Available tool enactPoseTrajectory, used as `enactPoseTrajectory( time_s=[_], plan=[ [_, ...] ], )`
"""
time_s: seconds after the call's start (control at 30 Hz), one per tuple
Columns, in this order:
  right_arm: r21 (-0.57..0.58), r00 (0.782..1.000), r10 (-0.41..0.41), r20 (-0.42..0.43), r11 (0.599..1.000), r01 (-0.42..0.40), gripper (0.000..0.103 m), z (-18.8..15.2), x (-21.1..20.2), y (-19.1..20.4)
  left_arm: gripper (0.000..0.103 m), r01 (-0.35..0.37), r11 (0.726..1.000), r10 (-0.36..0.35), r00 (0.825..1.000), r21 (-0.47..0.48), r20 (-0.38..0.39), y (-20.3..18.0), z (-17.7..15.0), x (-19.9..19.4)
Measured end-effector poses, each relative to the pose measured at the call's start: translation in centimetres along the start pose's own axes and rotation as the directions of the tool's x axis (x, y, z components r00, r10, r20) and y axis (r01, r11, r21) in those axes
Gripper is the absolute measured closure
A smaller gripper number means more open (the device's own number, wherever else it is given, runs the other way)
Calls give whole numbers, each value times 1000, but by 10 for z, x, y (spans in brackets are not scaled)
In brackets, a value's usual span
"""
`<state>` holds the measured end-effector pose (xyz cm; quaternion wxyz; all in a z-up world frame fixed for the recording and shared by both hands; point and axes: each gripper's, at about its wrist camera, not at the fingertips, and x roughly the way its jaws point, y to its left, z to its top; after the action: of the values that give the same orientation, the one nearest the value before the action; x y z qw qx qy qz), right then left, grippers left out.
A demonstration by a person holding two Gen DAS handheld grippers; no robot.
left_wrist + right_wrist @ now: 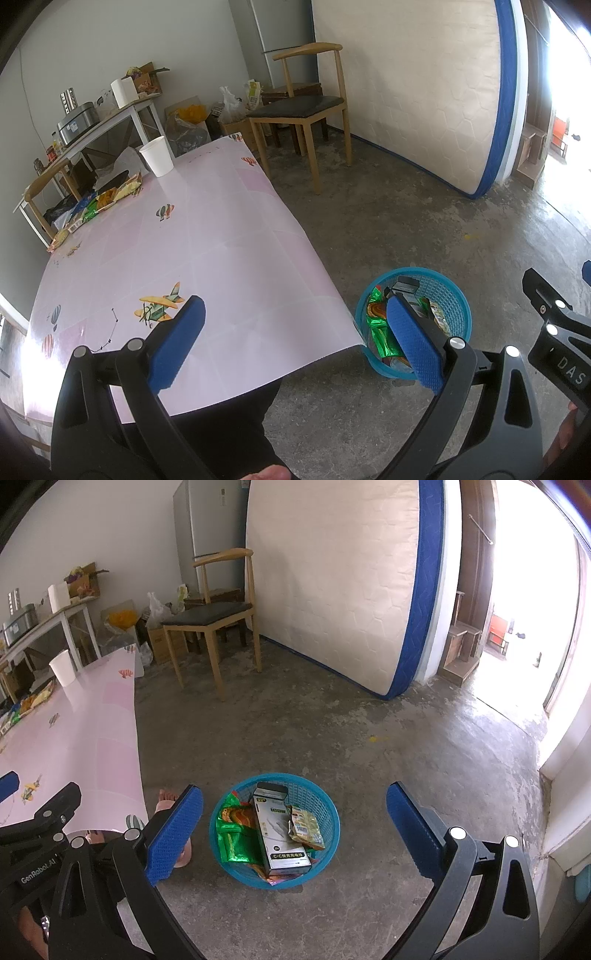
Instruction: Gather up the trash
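A blue plastic basket [325,808] stands on the concrete floor beside the table, holding a grey-and-black box [280,827], green foil wrappers [232,842] and a small snack packet [306,827]. My right gripper [293,830] hangs open above it with nothing between its fingers. My left gripper [293,339] is open and empty over the near corner of the pink table [192,240], with the basket [454,299] to its right. Several snack wrappers [107,197] and a white paper cup [157,156] lie at the table's far left edge.
A wooden chair [314,107] stands past the table, and a mattress [343,583] leans on the wall. A cluttered side table [110,110] and bags fill the back left. A person's bare foot [166,799] rests by the table edge. An open doorway [535,627] is at right.
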<state>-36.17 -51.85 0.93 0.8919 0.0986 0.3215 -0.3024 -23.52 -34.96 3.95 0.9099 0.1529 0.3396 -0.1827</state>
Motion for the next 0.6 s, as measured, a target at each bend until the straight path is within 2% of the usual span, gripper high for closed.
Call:
enactPoseTrajectory(
  time_s=[0.6],
  plan=[
    [-6, 1000, -11, -13, 1000, 11, 6, 1, 2, 5, 8, 1, 1000, -1, 1000, 0, -6, 3, -3, 4]
  ],
)
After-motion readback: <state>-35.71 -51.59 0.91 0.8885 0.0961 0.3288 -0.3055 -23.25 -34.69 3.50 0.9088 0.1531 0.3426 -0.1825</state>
